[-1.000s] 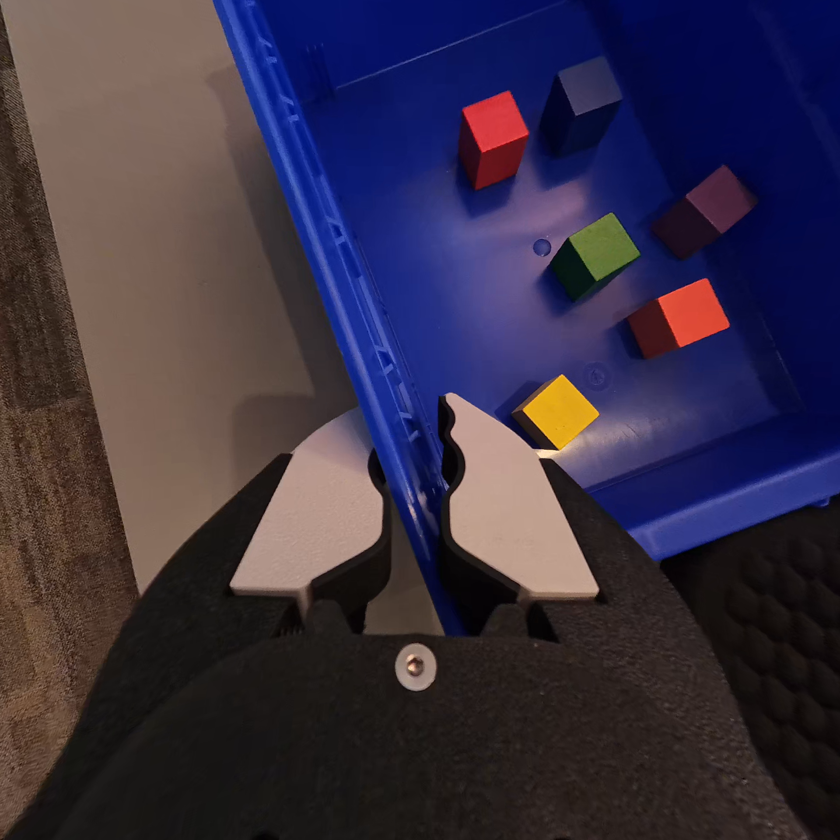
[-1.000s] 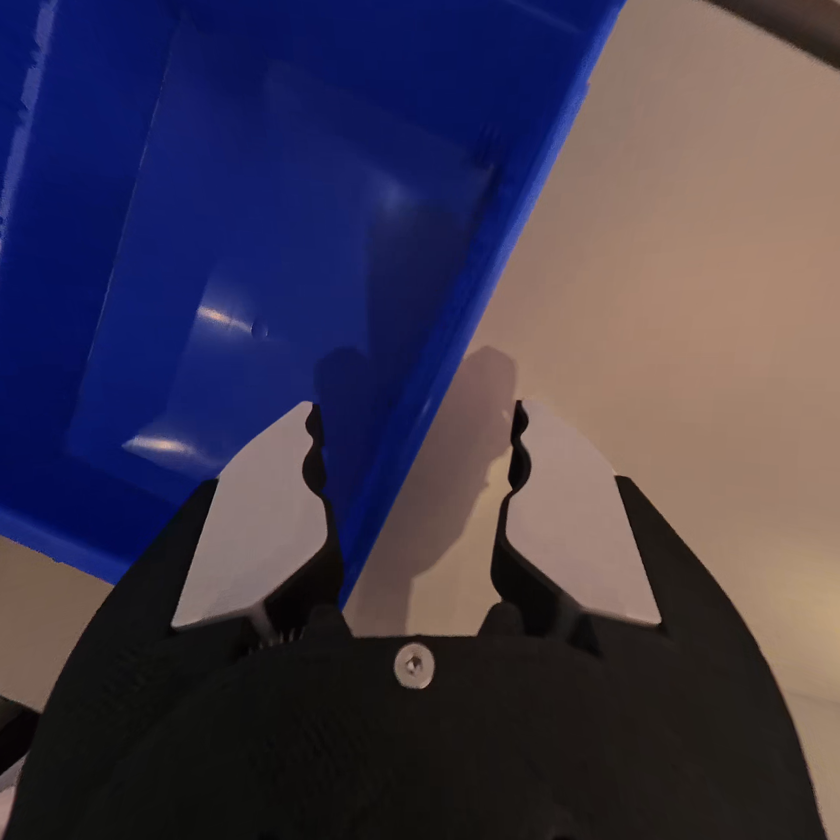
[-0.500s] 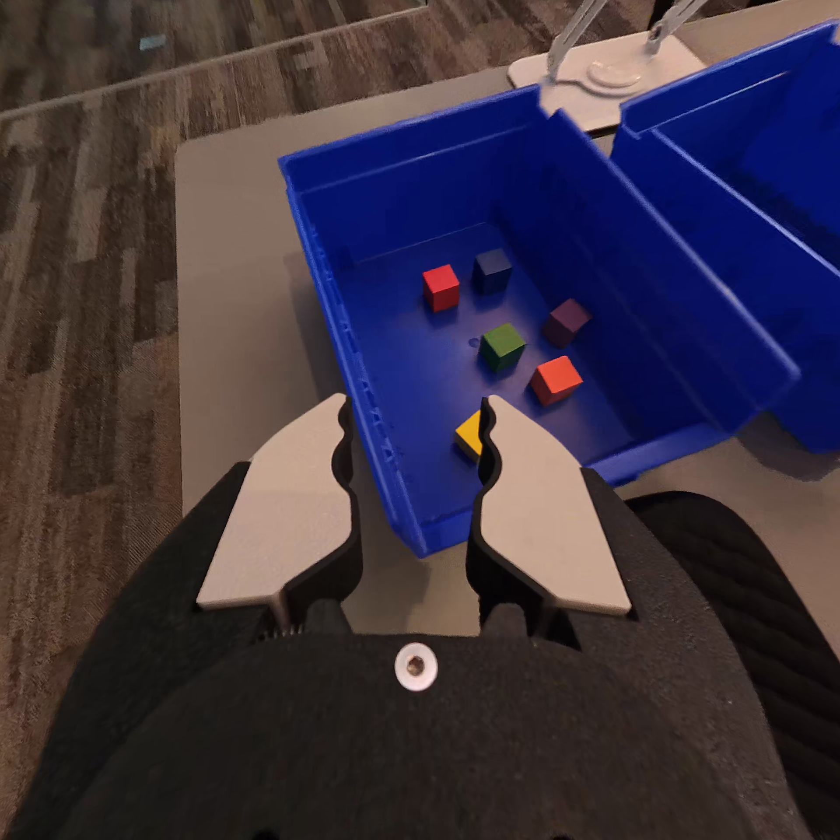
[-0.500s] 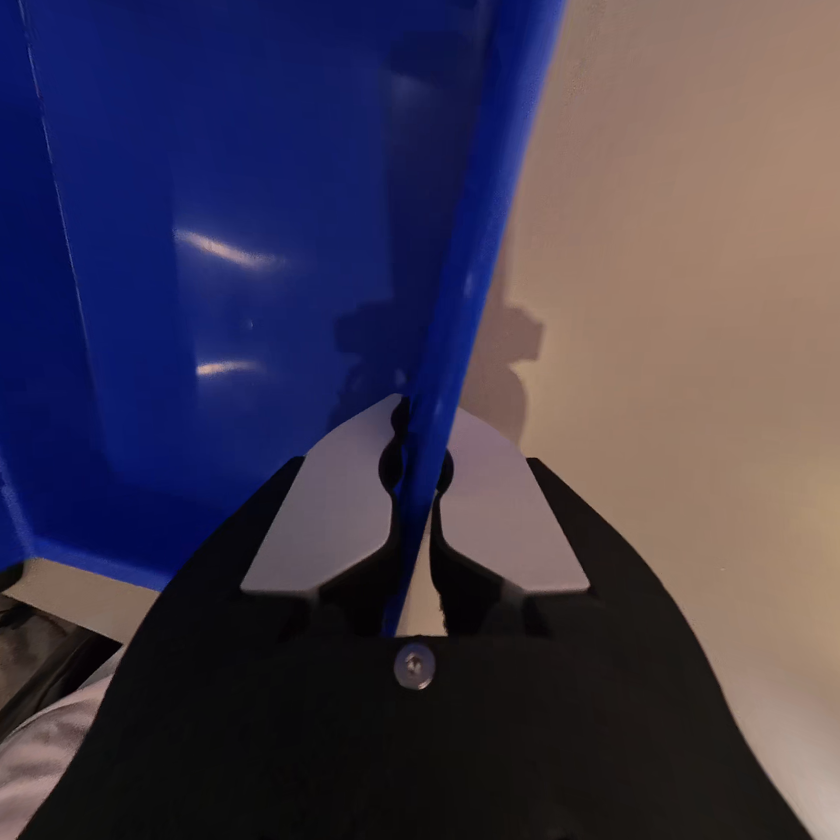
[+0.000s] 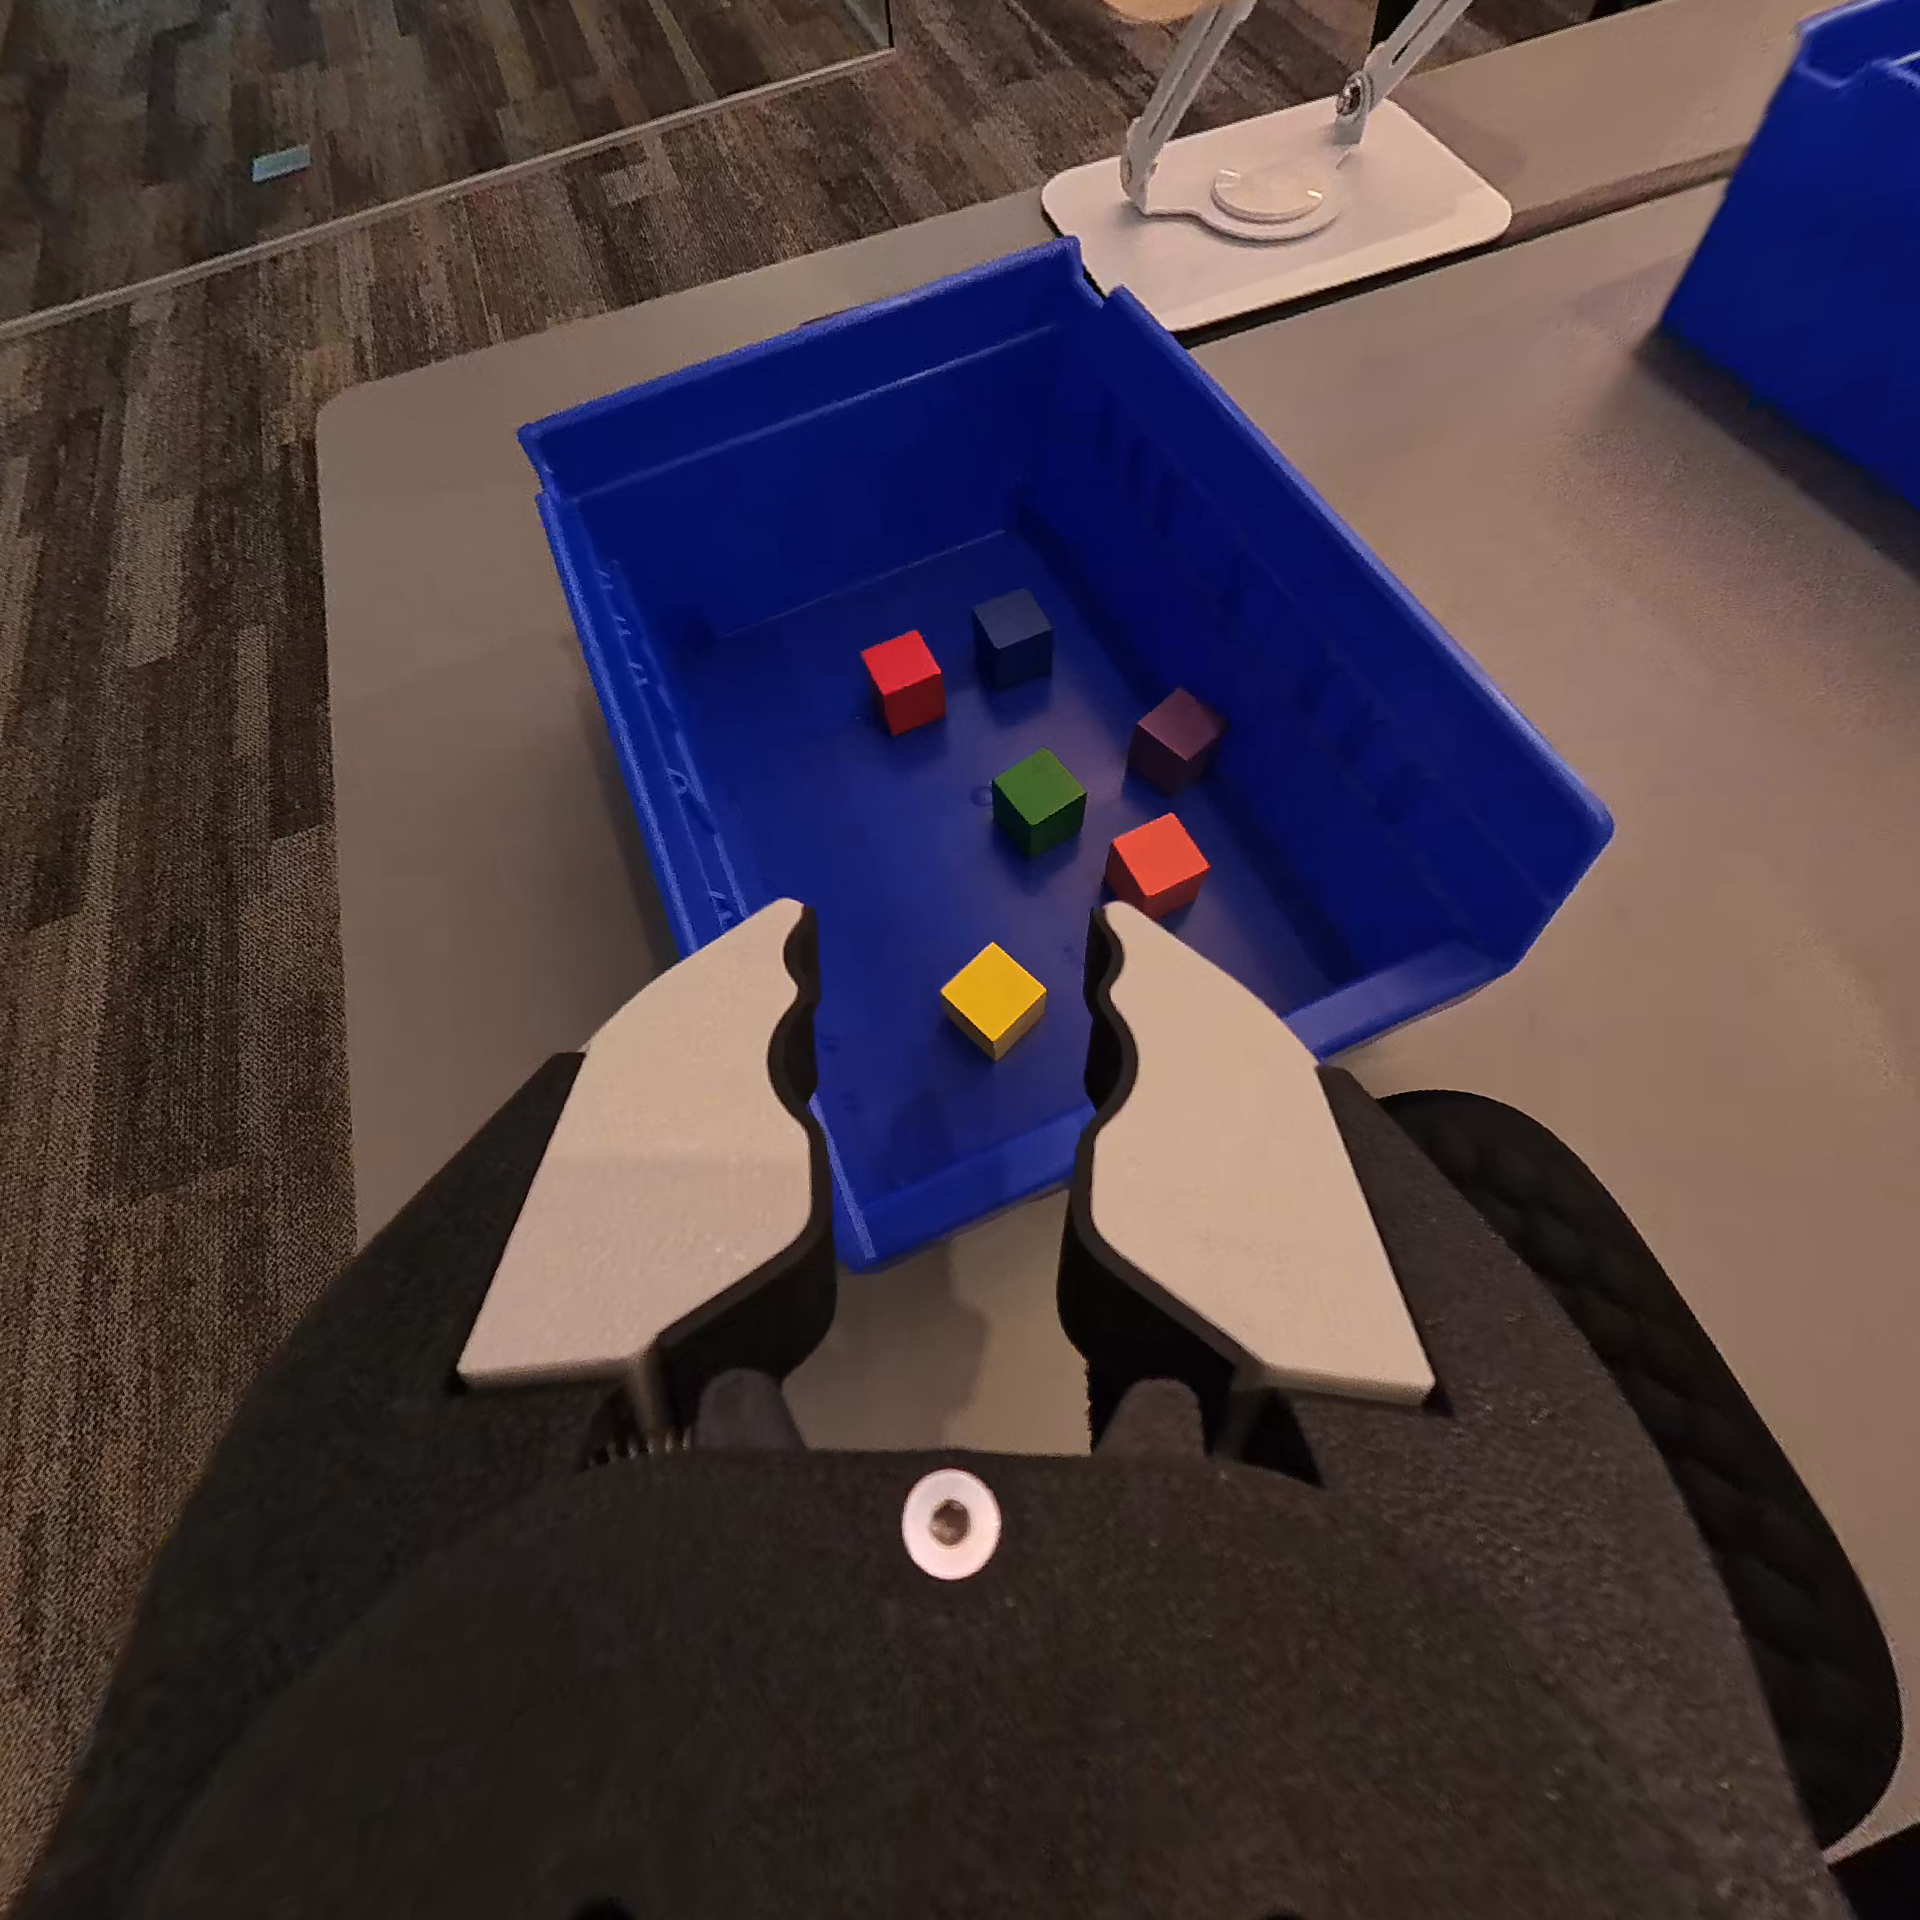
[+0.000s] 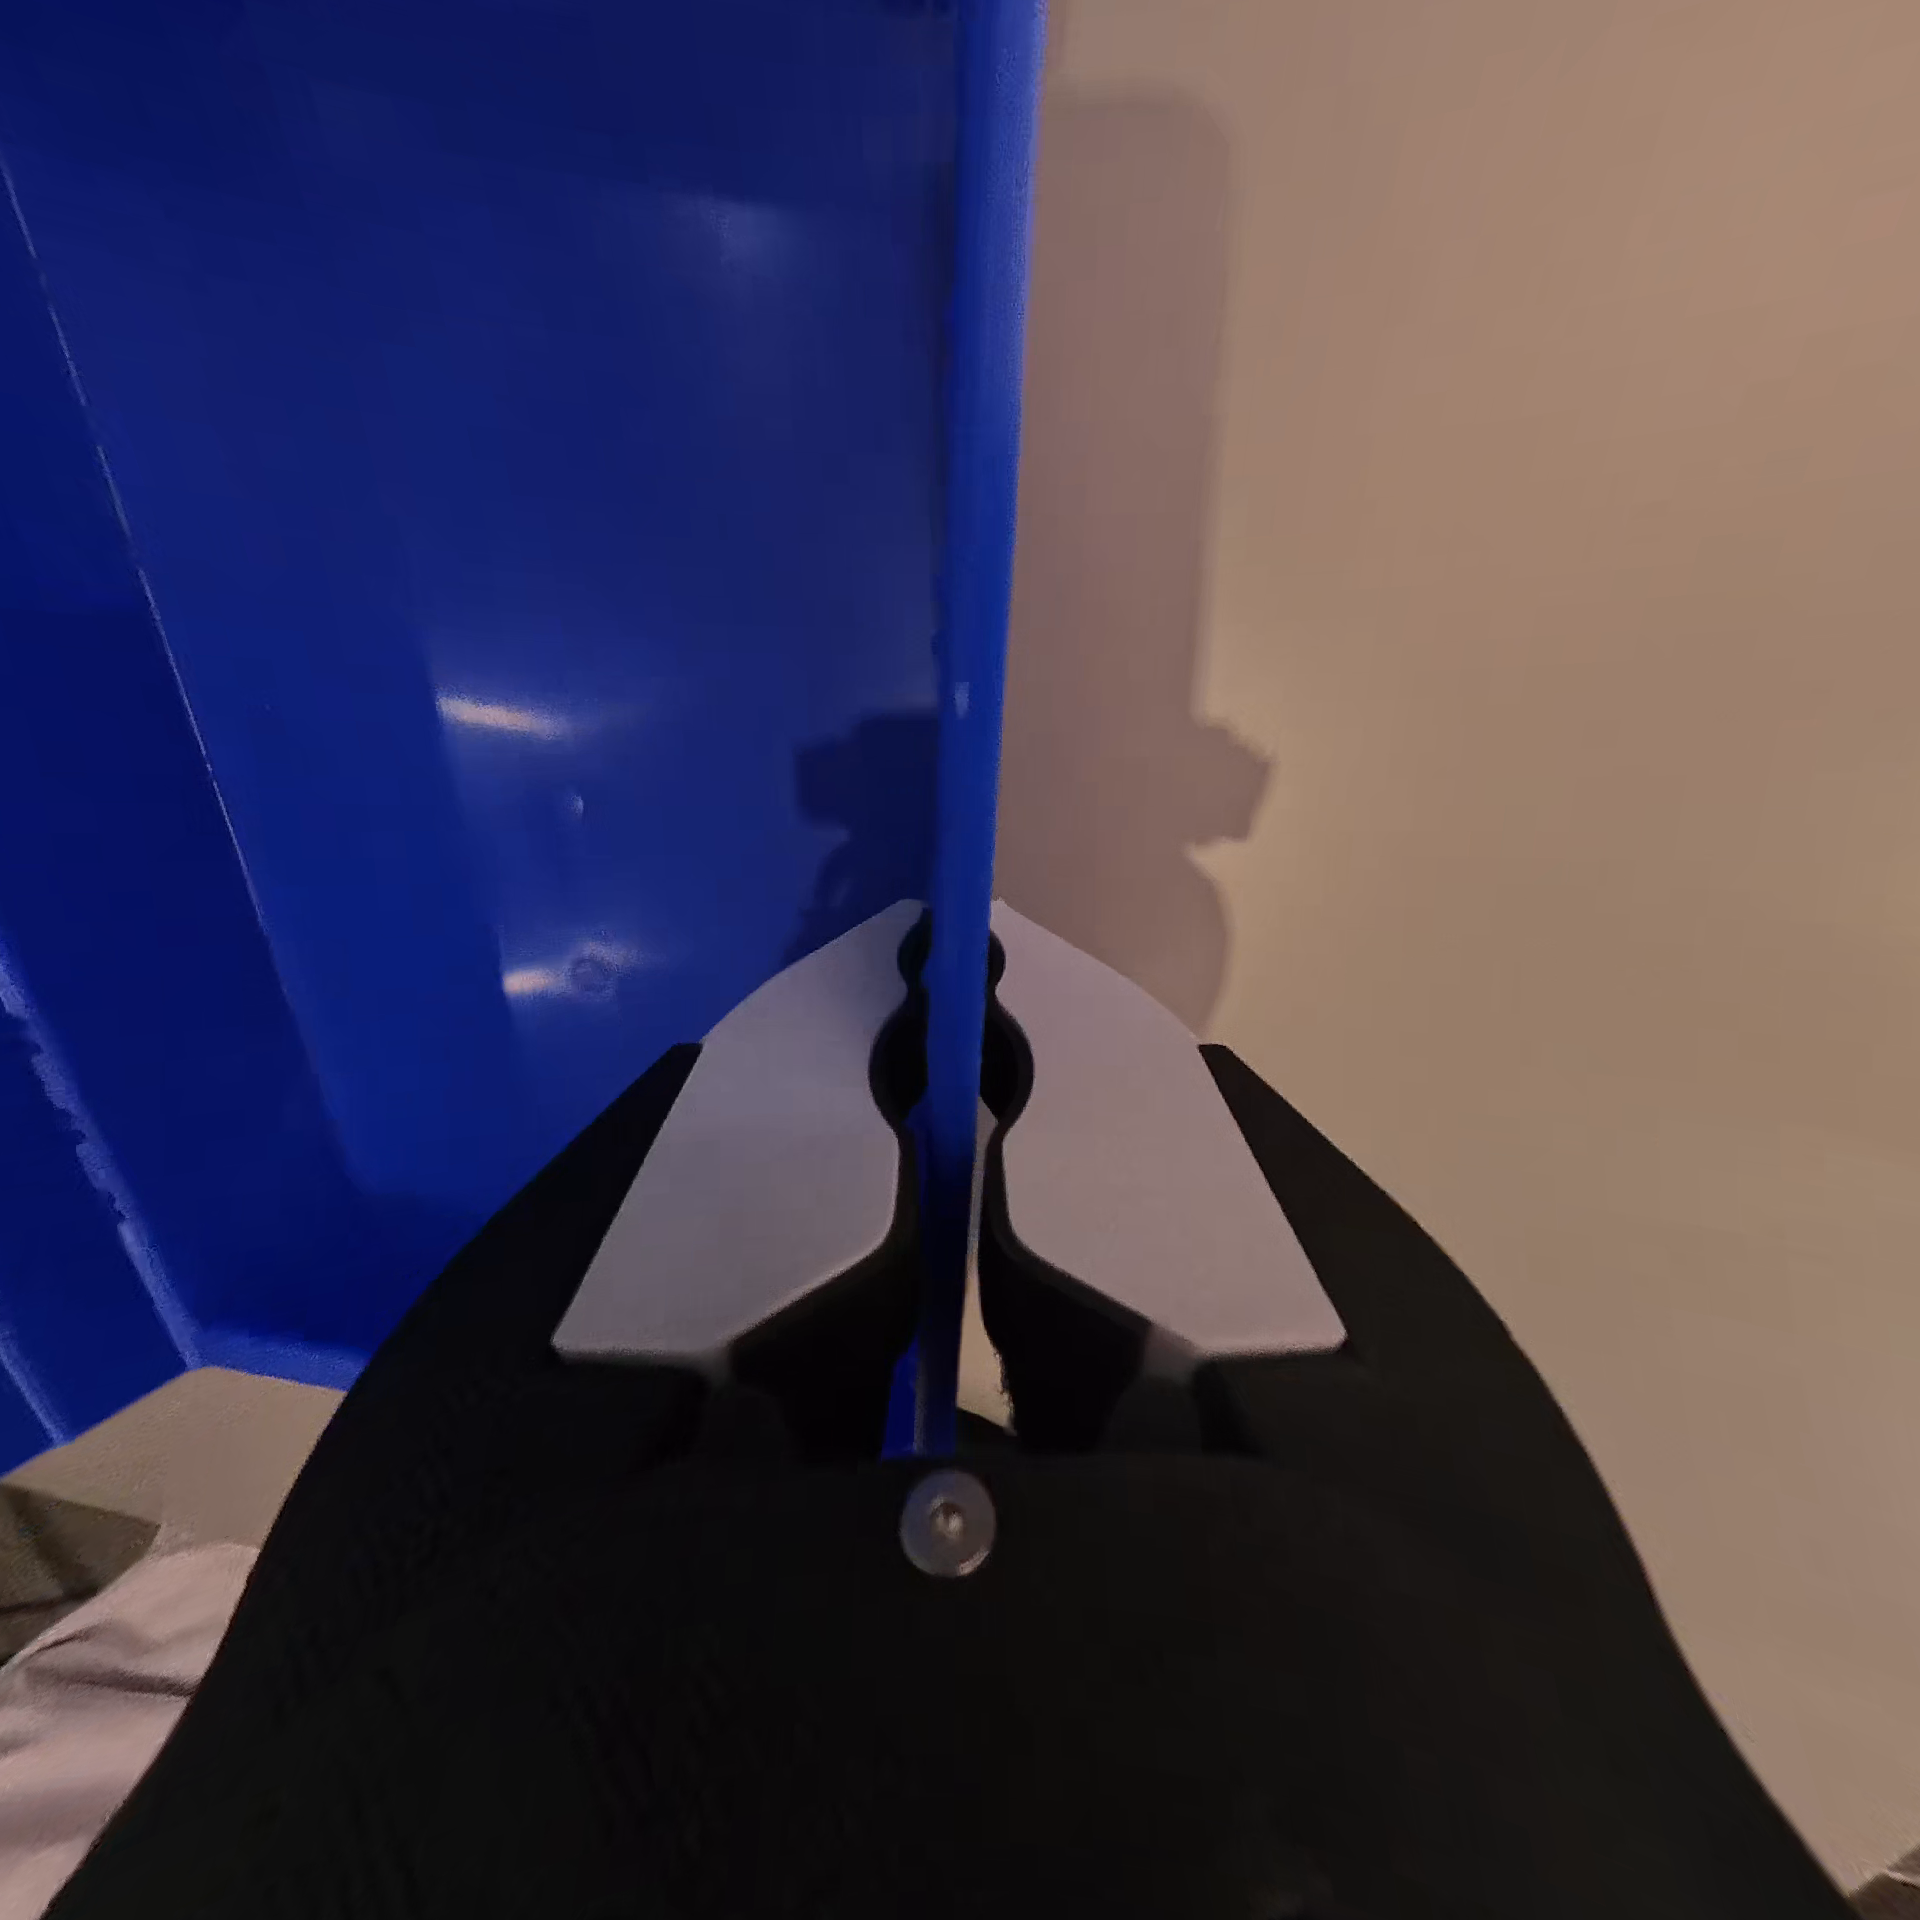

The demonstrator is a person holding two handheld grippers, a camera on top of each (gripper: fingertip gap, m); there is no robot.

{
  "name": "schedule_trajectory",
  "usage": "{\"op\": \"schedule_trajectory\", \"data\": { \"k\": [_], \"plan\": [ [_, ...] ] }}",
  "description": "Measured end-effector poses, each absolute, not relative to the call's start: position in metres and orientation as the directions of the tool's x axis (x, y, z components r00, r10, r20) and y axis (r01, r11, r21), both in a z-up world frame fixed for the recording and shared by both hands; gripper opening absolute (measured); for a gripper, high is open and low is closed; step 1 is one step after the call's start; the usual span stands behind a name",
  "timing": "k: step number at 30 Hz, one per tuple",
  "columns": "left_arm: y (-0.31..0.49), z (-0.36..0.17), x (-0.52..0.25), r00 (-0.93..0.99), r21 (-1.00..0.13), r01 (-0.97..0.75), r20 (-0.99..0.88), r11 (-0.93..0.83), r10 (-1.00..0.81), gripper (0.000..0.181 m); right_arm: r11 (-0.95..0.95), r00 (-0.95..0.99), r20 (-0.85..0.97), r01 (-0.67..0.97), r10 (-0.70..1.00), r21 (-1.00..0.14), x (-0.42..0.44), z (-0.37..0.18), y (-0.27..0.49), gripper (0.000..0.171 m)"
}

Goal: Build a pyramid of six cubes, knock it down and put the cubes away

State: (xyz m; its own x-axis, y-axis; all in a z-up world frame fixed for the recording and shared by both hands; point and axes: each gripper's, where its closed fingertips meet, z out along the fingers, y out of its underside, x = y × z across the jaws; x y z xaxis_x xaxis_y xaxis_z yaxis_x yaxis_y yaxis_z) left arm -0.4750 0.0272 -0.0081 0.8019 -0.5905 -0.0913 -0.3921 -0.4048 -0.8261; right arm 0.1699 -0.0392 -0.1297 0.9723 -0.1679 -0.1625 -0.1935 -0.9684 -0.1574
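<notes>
In the left wrist view a blue bin (image 5: 1351, 644) stands on the grey table (image 5: 1610, 499). Inside lie a red cube (image 5: 902, 677), a dark blue cube (image 5: 1013, 634), a purple cube (image 5: 1174, 736), a green cube (image 5: 1037, 800), an orange cube (image 5: 1155, 864) and a yellow cube (image 5: 992, 997). My left gripper (image 5: 948, 920) is open and empty above the bin's near end. In the right wrist view my right gripper (image 6: 954, 914) is shut on the side wall of a second blue bin (image 6: 971, 520), which looks empty.
The second blue bin shows at the right edge of the left wrist view (image 5: 1829, 260). A white stand base (image 5: 1278, 197) sits at the table's far edge. Carpeted floor (image 5: 156, 727) lies to the left. A black ribbed object (image 5: 1662, 1351) is at the near right. The tips of one gripper are about 65 cm away from the tips of the other. From the left gripper's tips to the yellow cube (image 5: 992, 997) is close to 12 cm.
My left gripper let go of the cube bin's wall, opened and pulled back and up. My right gripper closed on the second bin's wall, and that bin now sits farther right.
</notes>
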Motion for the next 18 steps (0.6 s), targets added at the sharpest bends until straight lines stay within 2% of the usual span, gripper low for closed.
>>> {"op": "schedule_trajectory", "data": {
  "k": [8, 18],
  "plan": [
    [0.031, 0.004, -0.465, 0.811, -0.841, -0.359, -0.066, -0.405, -0.582, 0.048, -0.924, 0.931, -0.16, -0.352, -0.329, -0.152, 0.284, -0.131, -0.085, 0.007],
    [0.044, 0.012, -0.419, 0.787, -0.863, -0.341, -0.045, -0.373, -0.615, 0.047, -0.937, 0.953, -0.148, -0.29, -0.265, -0.193, 0.307, -0.132, -0.114, 0.007]
  ]
}}
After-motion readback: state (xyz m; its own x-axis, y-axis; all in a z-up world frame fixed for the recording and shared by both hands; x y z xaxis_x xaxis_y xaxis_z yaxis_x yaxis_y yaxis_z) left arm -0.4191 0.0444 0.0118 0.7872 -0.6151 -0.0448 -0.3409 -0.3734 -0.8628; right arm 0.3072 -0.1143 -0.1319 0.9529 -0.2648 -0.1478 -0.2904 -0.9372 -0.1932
